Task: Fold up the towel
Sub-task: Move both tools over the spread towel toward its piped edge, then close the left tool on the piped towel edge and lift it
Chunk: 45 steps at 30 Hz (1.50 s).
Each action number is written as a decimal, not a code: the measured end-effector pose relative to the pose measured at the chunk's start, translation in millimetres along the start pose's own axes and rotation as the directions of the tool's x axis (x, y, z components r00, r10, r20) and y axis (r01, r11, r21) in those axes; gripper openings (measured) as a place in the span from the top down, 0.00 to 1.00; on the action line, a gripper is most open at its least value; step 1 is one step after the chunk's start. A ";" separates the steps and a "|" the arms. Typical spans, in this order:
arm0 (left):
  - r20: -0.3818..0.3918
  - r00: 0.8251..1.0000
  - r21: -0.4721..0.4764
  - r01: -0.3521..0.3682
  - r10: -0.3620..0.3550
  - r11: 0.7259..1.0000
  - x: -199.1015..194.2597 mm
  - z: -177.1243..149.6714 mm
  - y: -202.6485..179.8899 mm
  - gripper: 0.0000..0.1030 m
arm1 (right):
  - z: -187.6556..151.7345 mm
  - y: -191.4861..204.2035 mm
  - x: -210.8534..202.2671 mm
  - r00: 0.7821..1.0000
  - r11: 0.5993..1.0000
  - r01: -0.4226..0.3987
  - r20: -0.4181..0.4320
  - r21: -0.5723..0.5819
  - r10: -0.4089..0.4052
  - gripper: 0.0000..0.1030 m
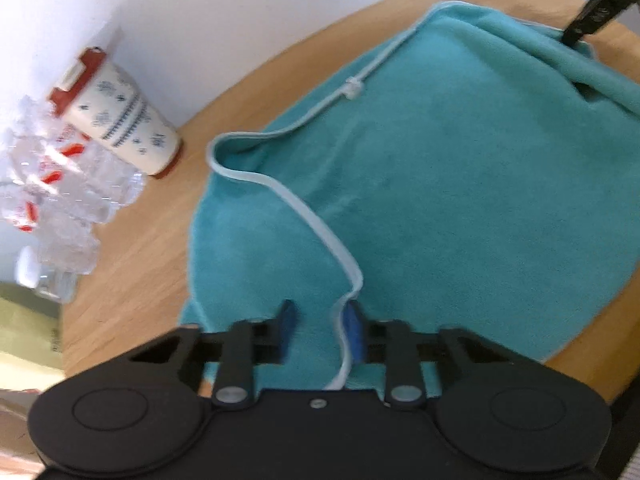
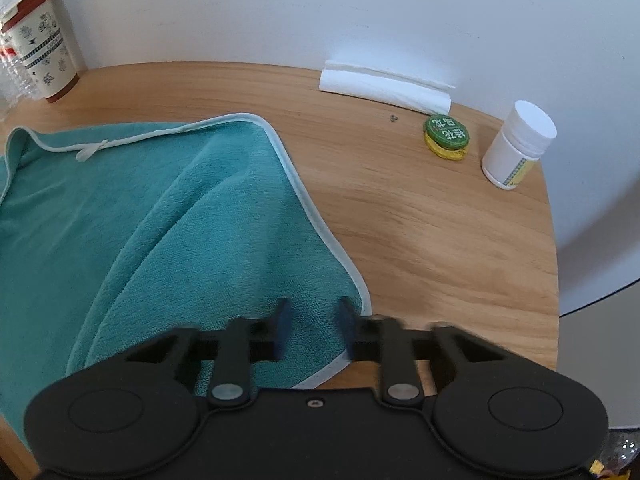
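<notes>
The teal towel (image 1: 460, 184) lay spread on the round wooden table (image 1: 132, 264), rumpled, with a pale trimmed edge folded over on itself. The left gripper (image 1: 320, 330) sat low over the towel's near part, its jaws apart; the white hem ran between the fingers and lay against the blue pad of the right-hand finger, though whether the fabric was actually caught could not be told. The right gripper (image 2: 314, 328) hovered over the towel's near corner (image 2: 344, 360) with its jaws likewise apart, terry cloth showing in the gap and the trimmed edge passing just beside the right-hand finger. Only the left wrist view showed a pack of clear plastic bottles (image 1: 60, 192) beside a cream patterned cup with a red lid (image 1: 120, 112), and the other gripper's dark finger touching the towel's far edge. The right wrist view alone showed clearly a folded white paper (image 2: 384, 86) against the wall, a small green-lidded tin (image 2: 446, 136) and a white capped bottle (image 2: 518, 144) standing near it, well apart from the towel. The contents of these containers were not visible.
</notes>
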<state>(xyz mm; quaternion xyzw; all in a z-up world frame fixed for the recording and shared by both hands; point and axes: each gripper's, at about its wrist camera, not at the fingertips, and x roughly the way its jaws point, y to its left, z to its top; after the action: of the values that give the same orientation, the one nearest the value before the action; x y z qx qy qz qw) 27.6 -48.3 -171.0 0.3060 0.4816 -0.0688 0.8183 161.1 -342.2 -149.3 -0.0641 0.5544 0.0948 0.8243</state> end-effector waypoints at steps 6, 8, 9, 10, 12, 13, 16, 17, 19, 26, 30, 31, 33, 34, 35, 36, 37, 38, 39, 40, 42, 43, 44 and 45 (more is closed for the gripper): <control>0.013 1.000 -0.031 -0.017 0.017 0.999 -8.9 0.1 12.4 0.90 | 0.9 -7.6 1.7 1.000 0.999 0.005 -0.021 -0.043 -0.006 0.96; 0.012 0.999 -0.076 -0.046 0.047 0.996 -15.7 1.7 25.1 0.90 | 1.4 -14.6 2.0 0.999 0.997 0.042 -0.027 -0.064 -0.043 0.96; 0.012 0.998 -0.093 -0.054 0.055 0.994 -18.4 2.2 30.4 0.90 | 1.8 -19.5 2.4 0.998 0.996 0.059 -0.029 -0.067 -0.061 0.96; 0.014 0.998 -0.106 -0.058 0.060 0.993 -20.7 2.7 35.1 0.91 | 2.5 -23.8 2.8 0.997 0.995 0.069 -0.030 -0.067 -0.071 0.96; 0.016 0.994 -0.135 -0.108 0.111 0.985 -27.9 4.6 52.2 0.91 | 4.0 -32.1 3.5 0.996 0.994 0.084 -0.031 -0.066 -0.086 0.96; 0.016 0.992 -0.140 -0.126 0.129 0.982 -29.3 5.5 58.3 0.91 | 5.9 -37.5 5.2 0.994 0.991 0.103 -0.034 -0.080 -0.106 0.96; 0.017 0.988 -0.163 -0.146 0.151 0.976 -31.3 8.9 75.5 0.91 | 12.8 -49.0 10.2 0.989 0.983 0.141 -0.033 -0.114 -0.146 0.96; 0.018 0.987 -0.171 -0.152 0.157 0.974 -31.9 10.1 81.2 0.91 | 15.8 -51.8 12.2 0.988 0.982 0.148 -0.032 -0.121 -0.153 0.96; 0.019 0.985 -0.186 -0.163 0.169 0.969 -33.0 12.4 92.6 0.91 | 23.1 -56.3 17.1 0.985 0.976 0.168 -0.028 -0.137 -0.173 0.96; 0.078 0.996 -0.152 -0.033 0.046 0.988 -41.7 13.6 93.3 0.83 | 43.4 -55.5 29.9 0.970 0.944 0.235 0.002 -0.232 -0.241 0.95; 0.072 0.997 -0.059 0.042 -0.038 0.997 -36.2 8.0 66.9 0.59 | 45.9 -45.8 13.9 0.967 0.930 0.255 0.049 -0.265 -0.252 0.77; 0.072 0.996 -0.049 0.061 -0.057 0.997 -35.7 6.9 63.0 0.56 | 44.2 -42.3 8.4 0.967 0.928 0.255 0.058 -0.272 -0.249 0.75; 0.052 0.990 -0.008 0.129 -0.128 0.992 -30.7 2.4 48.5 0.55 | 39.4 -35.3 -2.7 0.969 0.928 0.245 0.069 -0.282 -0.235 0.72; 0.044 0.989 0.010 0.140 -0.141 0.990 -29.6 0.7 43.1 0.52 | 36.1 -31.5 -8.6 0.971 0.929 0.239 0.072 -0.282 -0.228 0.69; 0.037 0.988 0.029 0.150 -0.151 0.988 -28.1 -1.3 37.5 0.51 | 32.8 -27.7 -14.5 0.973 0.931 0.232 0.076 -0.282 -0.220 0.68; 0.031 0.987 0.047 0.157 -0.159 0.986 -26.6 -3.2 31.9 0.50 | 27.8 -23.5 -20.0 0.976 0.937 0.217 0.074 -0.274 -0.204 0.68; 0.030 0.986 0.061 0.163 -0.165 0.985 -26.0 -5.3 27.2 0.49 | 20.5 -18.7 -25.4 0.982 0.949 0.191 0.064 -0.252 -0.180 0.68; 0.030 0.985 0.067 0.169 -0.171 0.983 -26.0 -6.9 24.4 0.49 | 16.0 -15.8 -27.6 0.985 0.955 0.173 0.054 -0.243 -0.165 0.68; 0.027 0.983 0.075 0.178 -0.181 0.981 -25.4 -8.8 21.8 0.46 | 8.8 -11.1 -30.3 0.989 0.962 0.145 0.036 -0.230 -0.141 0.68; 0.022 0.981 0.084 0.189 -0.191 0.978 -24.4 -10.8 19.1 0.43 | 0.6 -5.9 -33.4 0.993 0.970 0.114 0.018 -0.216 -0.112 0.67; 0.015 0.979 0.100 0.202 -0.205 0.974 -22.5 -14.4 14.4 0.43 | -14.1 3.5 -38.3 0.997 0.979 0.069 -0.010 -0.193 -0.073 0.67; 0.013 0.980 0.111 0.198 -0.201 0.974 -20.6 -16.3 12.1 0.43 | -20.2 7.4 -39.6 0.998 0.980 0.062 -0.016 -0.188 -0.066 0.67; 0.017 0.982 0.120 0.183 -0.186 0.976 -18.0 -18.4 9.5 0.43 | -25.9 10.4 -40.9 0.998 0.983 0.052 -0.025 -0.177 -0.057 0.67; 0.020 0.984 0.123 0.173 -0.177 0.977 -16.0 -19.0 8.9 0.43 | -31.6 13.1 -42.1 0.998 0.986 0.041 -0.035 -0.165 -0.047 0.67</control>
<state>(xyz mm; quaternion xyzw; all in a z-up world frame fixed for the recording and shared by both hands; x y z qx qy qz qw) 8.6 -33.2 -160.5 0.3104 0.4889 -0.1745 0.7964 114.2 -339.7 -122.2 -0.1457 0.5591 0.1206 0.8072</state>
